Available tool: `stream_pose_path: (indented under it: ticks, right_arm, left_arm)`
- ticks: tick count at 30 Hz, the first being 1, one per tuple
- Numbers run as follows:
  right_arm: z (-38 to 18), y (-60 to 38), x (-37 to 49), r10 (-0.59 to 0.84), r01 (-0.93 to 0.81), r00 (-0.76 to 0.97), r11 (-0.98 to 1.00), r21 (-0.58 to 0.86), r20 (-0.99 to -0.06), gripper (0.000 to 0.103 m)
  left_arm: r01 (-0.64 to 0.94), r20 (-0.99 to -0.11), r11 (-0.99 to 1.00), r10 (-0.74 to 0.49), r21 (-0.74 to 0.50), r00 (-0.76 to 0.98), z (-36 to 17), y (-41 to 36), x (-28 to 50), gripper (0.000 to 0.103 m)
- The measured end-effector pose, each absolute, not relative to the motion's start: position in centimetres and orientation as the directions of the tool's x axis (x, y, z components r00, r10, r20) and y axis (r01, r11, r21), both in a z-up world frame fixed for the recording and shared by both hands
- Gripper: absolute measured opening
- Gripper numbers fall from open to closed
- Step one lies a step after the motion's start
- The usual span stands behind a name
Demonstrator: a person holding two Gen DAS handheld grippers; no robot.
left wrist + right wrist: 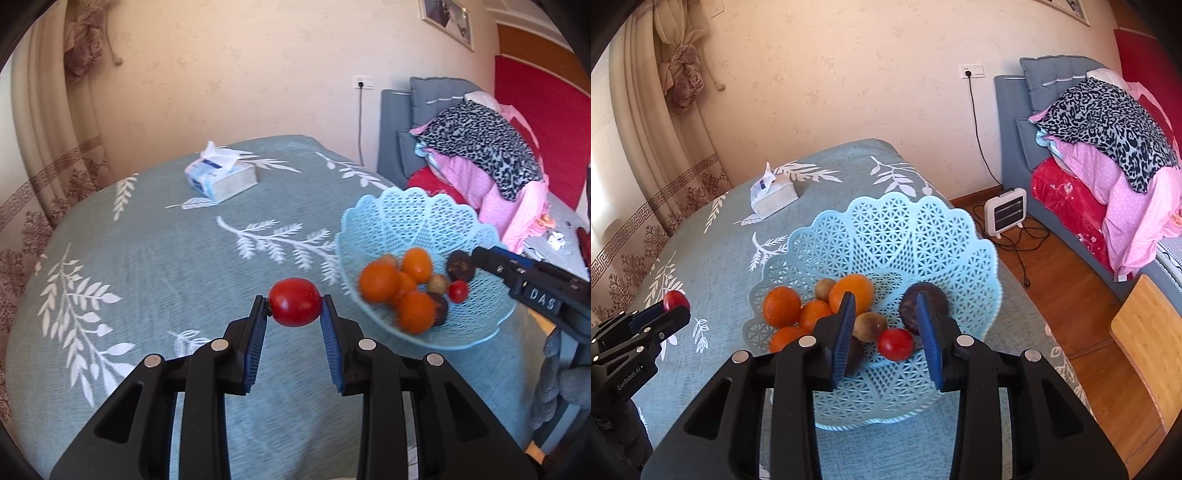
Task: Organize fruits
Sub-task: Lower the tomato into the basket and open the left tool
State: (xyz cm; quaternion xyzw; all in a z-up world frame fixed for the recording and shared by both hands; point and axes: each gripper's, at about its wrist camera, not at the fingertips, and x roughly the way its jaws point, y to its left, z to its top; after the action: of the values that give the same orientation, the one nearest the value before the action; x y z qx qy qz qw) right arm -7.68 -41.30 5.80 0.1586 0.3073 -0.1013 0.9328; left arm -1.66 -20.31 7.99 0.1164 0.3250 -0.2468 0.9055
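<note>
The worktop (713,258), under a leaf-print cloth, carries a blue lattice basket (894,236) holding oranges (781,306). The left hand-held gripper (294,306) pinches a red tomato (294,302) beside the basket. The right hand-held gripper (886,306) stands spread over a smaller tomato (895,344) inside, gripping nothing.

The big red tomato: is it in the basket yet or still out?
Out. The tomato is clamped between the left gripper pads above the tablecloth, beside the blue basket, not yet inside it.
</note>
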Motion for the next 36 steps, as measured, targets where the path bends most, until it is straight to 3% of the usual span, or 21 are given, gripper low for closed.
stream_pose_path:
  ticks: [2,4,13,15,20,21,23,31,34,36]
  right_arm:
    - [5.7,-41.5,-8.0,-0.112,0.3,0.79,0.928,0.222,-0.602,0.039]
    - [5.8,-41.7,-8.4,-0.122,0.308,0.796,0.925,0.223,-0.593,0.048]
    - [5.9,-42.9,-9.2,-0.139,0.332,0.802,0.912,0.241,-0.581,0.049]
    - [5.9,-43.0,-9.4,-0.145,0.338,0.803,0.91,0.242,-0.579,0.056]
    - [5.9,-43.3,-9.5,-0.156,0.348,0.805,0.905,0.243,-0.573,0.058]
    - [5.9,-43.3,-9.6,-0.159,0.35,0.806,0.905,0.243,-0.571,0.063]
    - [5.9,-43.4,-9.8,-0.169,0.357,0.81,0.902,0.244,-0.562,0.071]
    - [6.1,-43.7,-10.2,-0.19,0.378,0.813,0.891,0.25,-0.551,0.08]
    - [6.0,-43.6,-10.3,-0.189,0.377,0.812,0.892,0.25,-0.552,0.082]
    - [6.0,-43.5,-10.4,-0.188,0.378,0.811,0.891,0.251,-0.554,0.085]
  left_arm:
    - [0.545,-0.651,0.838,-0.401,0.024,0.645,7.9,-21.2,-1.4,0.03]
    - [0.57,-0.663,0.822,-0.43,-0.006,0.613,7.7,-22.3,-1.2,0.03]
    - [0.654,-0.68,0.751,-0.526,-0.09,0.511,6.9,-26.3,-0.9,0.03]
    - [0.658,-0.681,0.746,-0.533,-0.098,0.503,6.9,-26.9,-0.9,0.031]
    - [0.678,-0.685,0.729,-0.542,-0.095,0.487,6.6,-28.3,-1.1,0.032]
    - [0.679,-0.688,0.728,-0.541,-0.095,0.484,6.6,-28.4,-1.1,0.033]
    - [0.671,-0.687,0.736,-0.534,-0.091,0.493,6.5,-28.5,-1.2,0.061]
    - [0.638,-0.674,0.77,-0.485,-0.026,0.558,6.6,-27.9,-1.5,0.07]
    - [0.625,-0.667,0.781,-0.459,0.013,0.587,6.7,-27.8,-1.8,0.083]
    - [0.619,-0.654,0.785,-0.451,0.033,0.607,6.9,-27.6,-2.1,0.084]
